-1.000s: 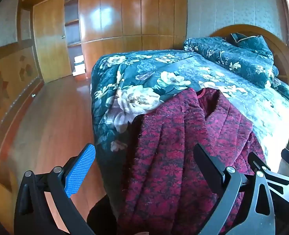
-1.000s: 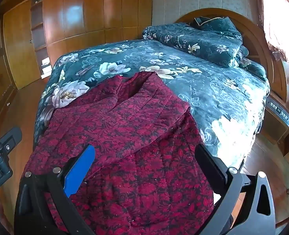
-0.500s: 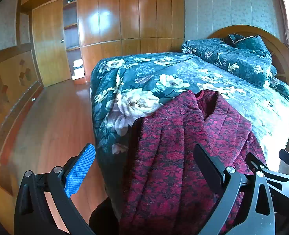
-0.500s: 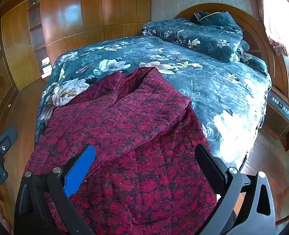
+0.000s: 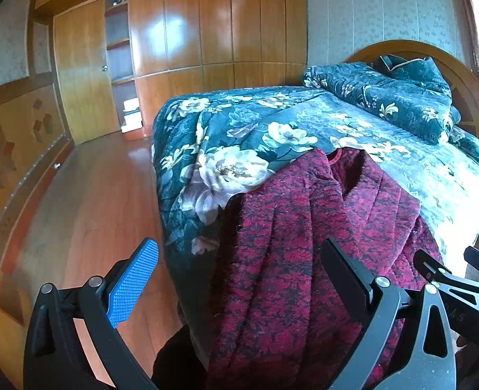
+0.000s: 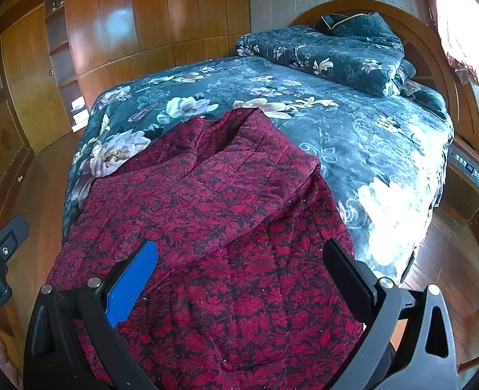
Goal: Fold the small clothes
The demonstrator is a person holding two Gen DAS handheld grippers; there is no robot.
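Both grippers agape; red garment [image 6: 213, 214] on bed [image 6: 353, 136].

This is a bedroom in a home. A large bed [image 6: 353, 136] fills the middle of the room, spread with a dark teal flowered cover, and a folded quilt [image 6: 330, 55] in the same pattern lies at its far end against a rounded wooden headboard [image 6: 434, 52]. Glossy wooden wardrobe panels [image 5: 213, 22] line the far wall, with open shelves [image 5: 119, 52] and a door [image 5: 83, 68] to the left. The floor [image 5: 93, 195] is polished wood, and daylight comes through a curtain [image 6: 467, 32] at the right.
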